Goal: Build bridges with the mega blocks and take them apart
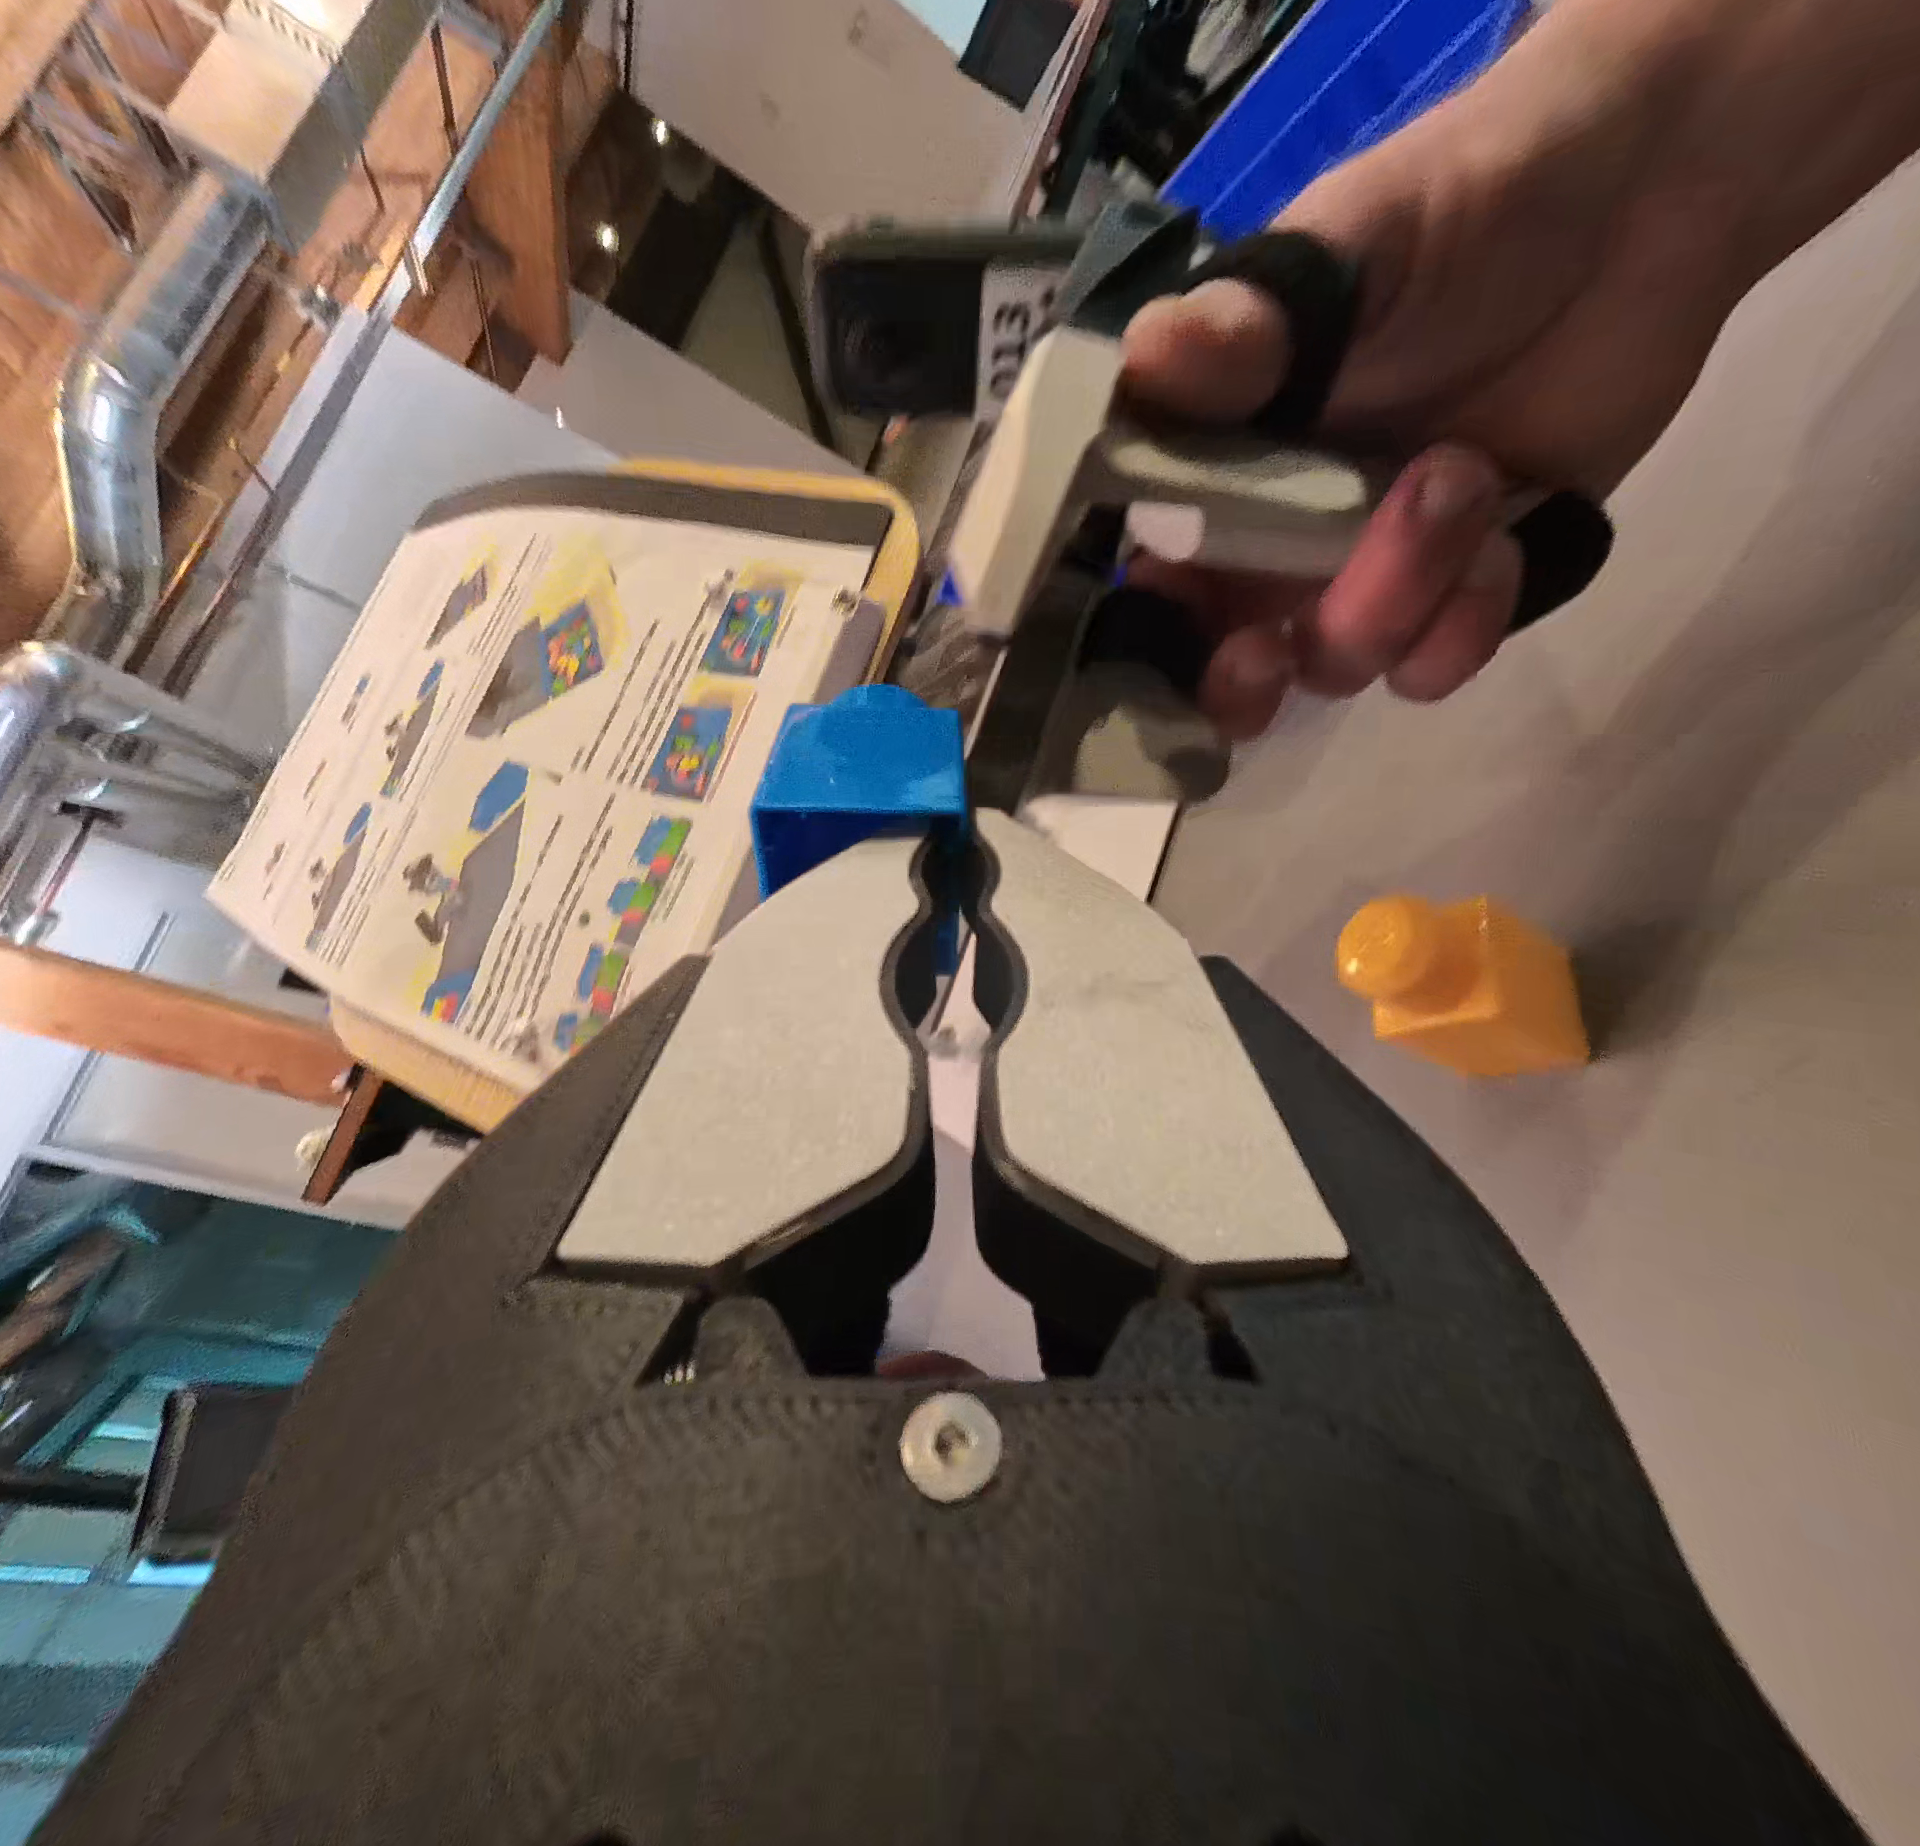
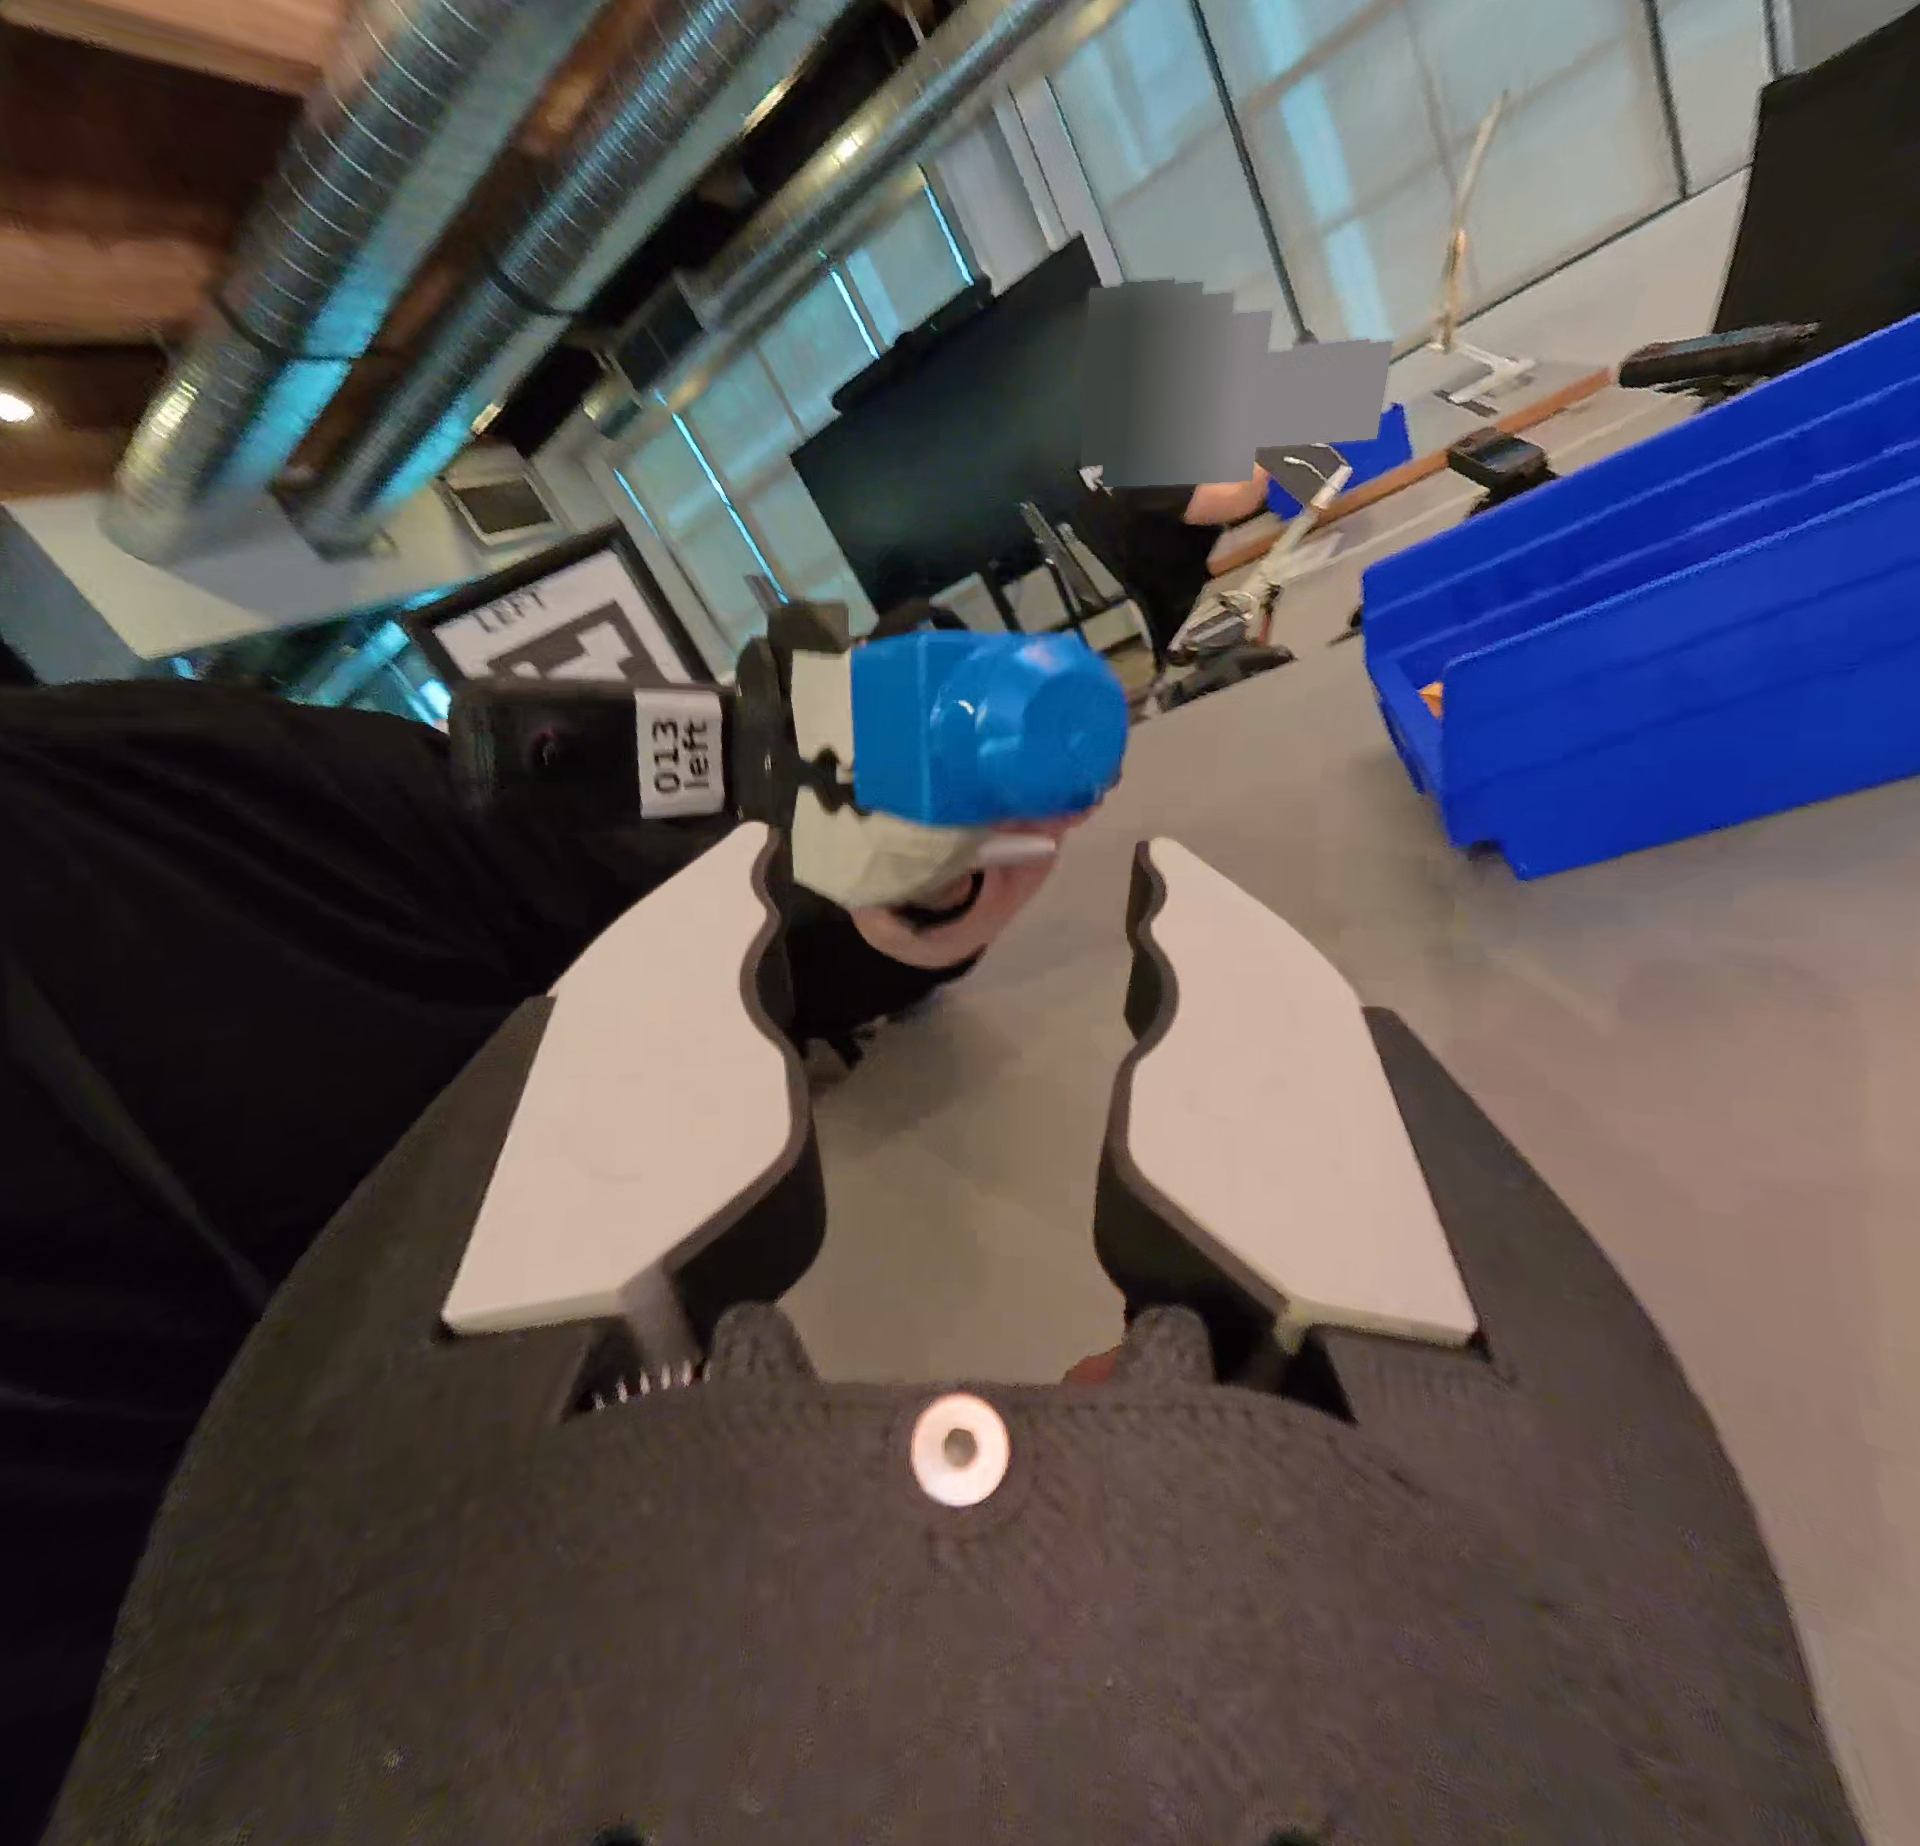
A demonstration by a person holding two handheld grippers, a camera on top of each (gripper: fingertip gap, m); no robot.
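The blue single-stud mega block is up in the air, off the table, pinched by the left gripper: the fingertips are pressed together on one thin side wall at the block's open bottom, so it's a wall pinch, not a squeeze across the whole body. From the right wrist view you can see the same block with its stud pointing out toward the right gripper, whose jaws are spread wide with nothing in them, sitting just below and short of the block. An orange single-stud block lies tipped on its side on the grey table, well apart from the blue one. Further out there's a printed instruction sheet on a board and a blue bin with something orange peeking out. My read: this is a hand-off or a two-handed pull/press on the blue block. To do it well, I'd bring the open right jaws square around the block's flat sides, not the round stud, and close fully before the left lets go, since that thin wall grip looks like it could let the block pivot or slip if bumped.
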